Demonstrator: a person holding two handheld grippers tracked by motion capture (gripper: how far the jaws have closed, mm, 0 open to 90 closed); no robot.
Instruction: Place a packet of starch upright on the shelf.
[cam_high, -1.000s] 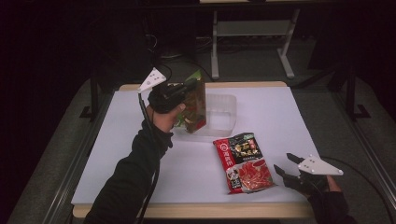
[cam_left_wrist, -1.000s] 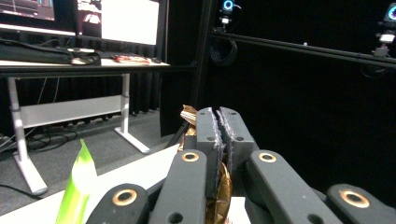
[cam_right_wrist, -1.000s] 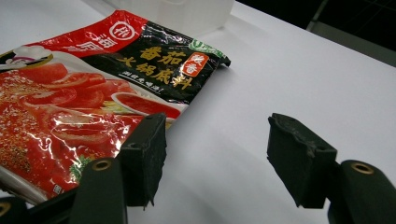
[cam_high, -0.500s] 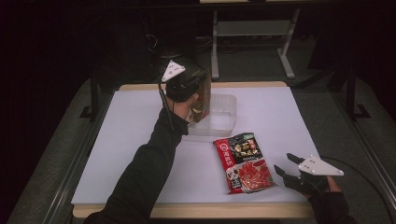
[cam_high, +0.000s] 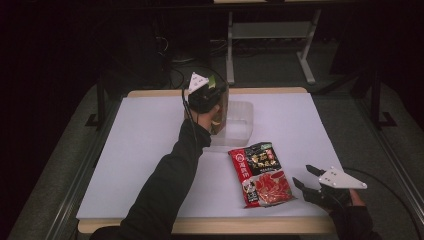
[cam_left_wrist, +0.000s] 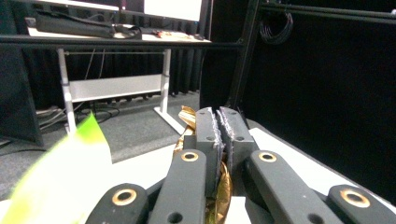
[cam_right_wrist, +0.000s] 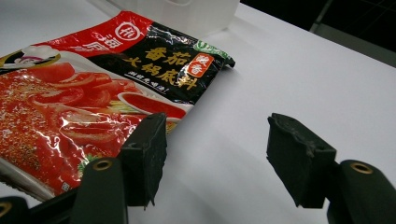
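A person works at a white-covered worktop (cam_high: 150, 150) with a hand-held gripper in each hand. The left gripper (cam_high: 202, 95) is stretched to the far side, where it holds a packet (cam_high: 218, 107) with a gold and green wrapper over the near left part of a clear plastic tub (cam_high: 240, 122). In the left gripper view its two fingers (cam_left_wrist: 208, 135) are pressed almost together, with a gold foil edge (cam_left_wrist: 187, 116) of the packet pinched between them, so the grip is a tight clamp on thin wrapping. The packet appears to hang from that pinched edge, upright, with its lower end at or just inside the tub; whether it touches the tub floor cannot be told. Holding it by the top edge probably lets it go into the tub standing rather than flat.

The right gripper (cam_high: 306, 176) rests low at the near right corner of the worktop. Its fingers (cam_right_wrist: 147, 154) stand roughly half open and hold nothing. One finger sits just beside the near right edge of a red and black sauce pouch (cam_high: 260, 172), which lies flat between the tub and the front edge of the worktop. That placement suggests the right gripper is waiting, ready to take the pouch next, likely by its edge.
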